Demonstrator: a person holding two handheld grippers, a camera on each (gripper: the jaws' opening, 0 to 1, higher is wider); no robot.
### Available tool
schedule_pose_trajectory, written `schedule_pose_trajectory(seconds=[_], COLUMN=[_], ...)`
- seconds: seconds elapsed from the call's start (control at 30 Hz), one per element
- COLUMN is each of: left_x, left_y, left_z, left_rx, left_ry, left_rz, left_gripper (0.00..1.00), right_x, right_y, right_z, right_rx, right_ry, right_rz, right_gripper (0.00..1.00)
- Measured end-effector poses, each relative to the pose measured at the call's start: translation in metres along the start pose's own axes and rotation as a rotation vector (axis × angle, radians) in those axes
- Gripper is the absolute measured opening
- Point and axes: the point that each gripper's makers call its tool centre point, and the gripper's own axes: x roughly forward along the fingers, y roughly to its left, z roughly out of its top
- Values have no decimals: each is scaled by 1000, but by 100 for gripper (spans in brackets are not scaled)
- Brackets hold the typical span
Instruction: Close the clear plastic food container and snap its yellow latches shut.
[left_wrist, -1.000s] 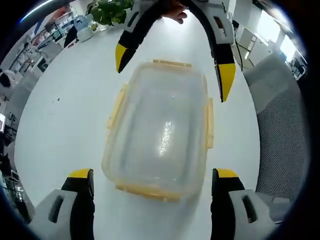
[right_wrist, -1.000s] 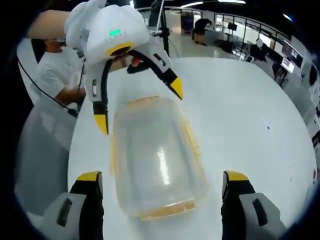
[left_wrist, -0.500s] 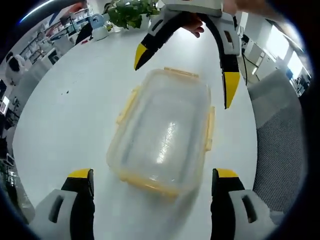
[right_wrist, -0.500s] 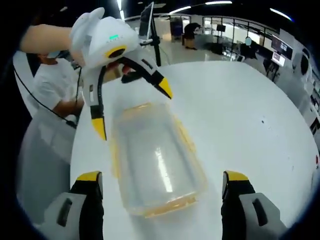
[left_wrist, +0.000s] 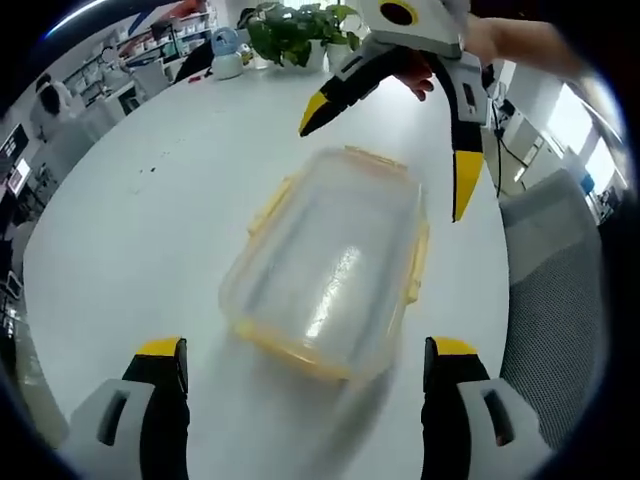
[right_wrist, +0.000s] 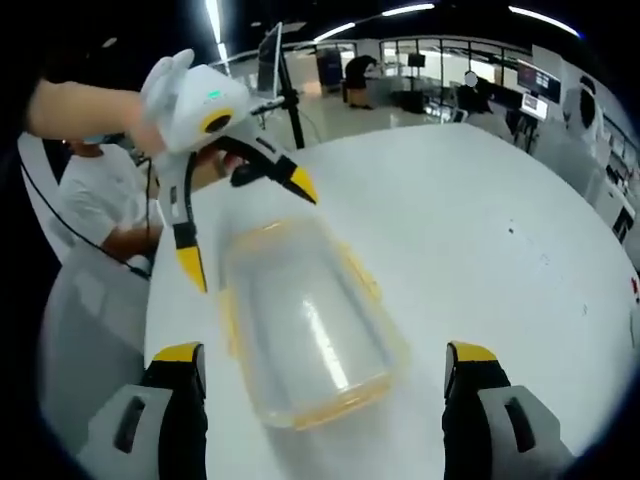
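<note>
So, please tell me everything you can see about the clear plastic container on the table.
The container is a rectangular box of clear, slightly cloudy plastic with rounded corners. Its lid is on, glossy, with a bright streak of reflected light. Yellow latches run along its sides and ends; whether they are snapped shut I cannot tell. It lies flat on the white table. Both grippers, left gripper and right gripper, are open, one at each short end, and nothing is touching it.
</note>
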Motion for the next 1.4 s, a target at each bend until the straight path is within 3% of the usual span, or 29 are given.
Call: schedule_pose_trajectory(seconds=[1.4], left_x=[-19], left_y=[4], left_z=[-9], left_rx=[-316], left_ry=[-187], left_rz=[32], left_gripper=[99], right_x=[-29], right_y=[-3], right_z=[-2], right_rx=[180], right_ry=[-173], right_rz=[-86], right_gripper=[100])
